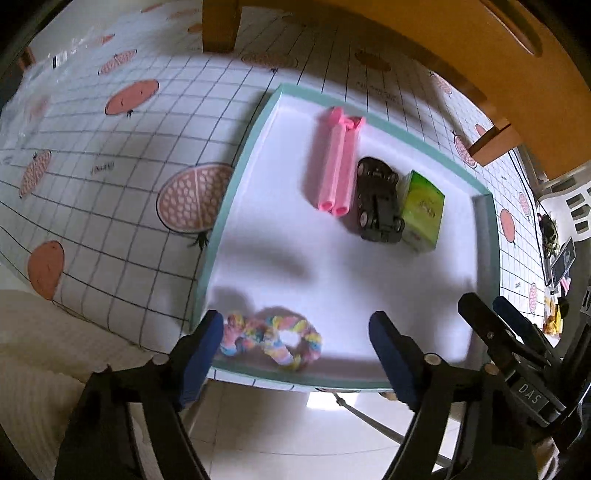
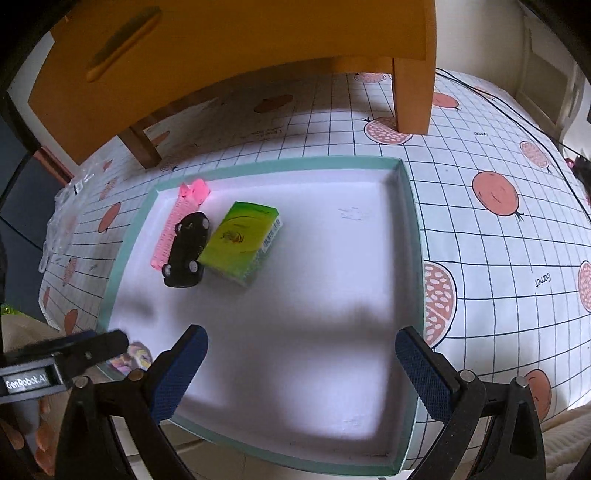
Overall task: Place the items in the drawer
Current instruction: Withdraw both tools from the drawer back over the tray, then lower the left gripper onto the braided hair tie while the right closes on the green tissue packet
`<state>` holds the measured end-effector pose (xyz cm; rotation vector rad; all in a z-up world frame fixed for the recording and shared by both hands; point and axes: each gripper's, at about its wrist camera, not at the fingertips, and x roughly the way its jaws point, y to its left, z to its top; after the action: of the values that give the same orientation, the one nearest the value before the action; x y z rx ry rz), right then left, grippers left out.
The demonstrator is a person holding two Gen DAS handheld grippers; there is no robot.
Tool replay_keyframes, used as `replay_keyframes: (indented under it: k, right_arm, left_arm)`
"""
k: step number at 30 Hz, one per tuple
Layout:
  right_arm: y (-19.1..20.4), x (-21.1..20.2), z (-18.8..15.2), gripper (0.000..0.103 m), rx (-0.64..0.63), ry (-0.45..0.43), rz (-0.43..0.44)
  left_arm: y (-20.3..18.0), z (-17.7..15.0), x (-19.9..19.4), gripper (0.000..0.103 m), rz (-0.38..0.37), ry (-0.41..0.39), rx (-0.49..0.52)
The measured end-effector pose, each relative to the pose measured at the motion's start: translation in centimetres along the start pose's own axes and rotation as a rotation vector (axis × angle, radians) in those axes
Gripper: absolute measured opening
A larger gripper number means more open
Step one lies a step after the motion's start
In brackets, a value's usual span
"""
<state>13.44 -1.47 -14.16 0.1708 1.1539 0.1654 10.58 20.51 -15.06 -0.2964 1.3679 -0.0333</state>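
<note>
A shallow white tray with a teal rim (image 1: 218, 236) (image 2: 413, 229) lies on the patterned tablecloth. In it are a pink two-tube clip (image 1: 338, 166) (image 2: 173, 229), a black toy car lying on its side (image 1: 378, 201) (image 2: 186, 251), a green carton (image 1: 423, 208) (image 2: 242, 240) and a pastel scrunchie (image 1: 271, 341) (image 2: 135, 358) at the near rim. My left gripper (image 1: 295, 354) is open just above the scrunchie, which lies between its fingers. My right gripper (image 2: 301, 373) is open over the bare near part of the tray, holding nothing. The orange drawer unit (image 2: 229, 48) (image 1: 443, 44) stands behind the tray.
The unit rests on wooden legs (image 2: 412, 96) (image 1: 219, 26) with a gap beneath. Crumpled clear plastic (image 1: 33, 85) lies at the far left of the cloth. The tray's near edge overhangs the table, with tiled floor (image 1: 280, 435) below.
</note>
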Motion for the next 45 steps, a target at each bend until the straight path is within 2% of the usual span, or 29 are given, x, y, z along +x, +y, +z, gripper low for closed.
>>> replay_keyframes:
  k: [3, 6, 9, 17, 19, 25, 34, 45]
  right_arm:
    - [0.3, 0.1, 0.0, 0.103, -0.014, 0.003, 0.001]
    - [0.5, 0.1, -0.1, 0.103, -0.024, 0.006, -0.001]
    - [0.5, 0.3, -0.1, 0.103, -0.023, 0.009, 0.001]
    - [0.7, 0.6, 0.1, 0.103, -0.018, 0.01, 0.008]
    - [0.8, 0.7, 0.2, 0.103, -0.013, 0.008, 0.011]
    - [0.7, 0.9, 0.3, 0.103, -0.001, 0.012, 0.014]
    - [0.8, 1.1, 0.7, 0.103, 0.01, 0.019, 0.025]
    - [1.6, 1.9, 2.9, 0.103, 0.032, 0.015, 0.028]
  left_arm:
    - [0.1, -0.2, 0.3, 0.067, 0.002, 0.012, 0.001]
    - [0.1, -0.3, 0.6, 0.064, -0.004, 0.02, 0.0]
    - [0.1, -0.3, 1.1, 0.055, 0.0, 0.031, 0.003]
    - [-1.0, -0.4, 1.9, 0.051, 0.002, 0.017, 0.059]
    - [-1.4, -0.4, 2.0, 0.041, 0.003, 0.013, 0.076]
    - [-1.2, -0.1, 2.1, 0.027, 0.001, 0.001, 0.064]
    - [-1.1, 0.6, 2.4, 0.024, 0.012, -0.046, 0.073]
    - [-0.5, 1.4, 2.3, 0.024, 0.008, -0.084, 0.077]
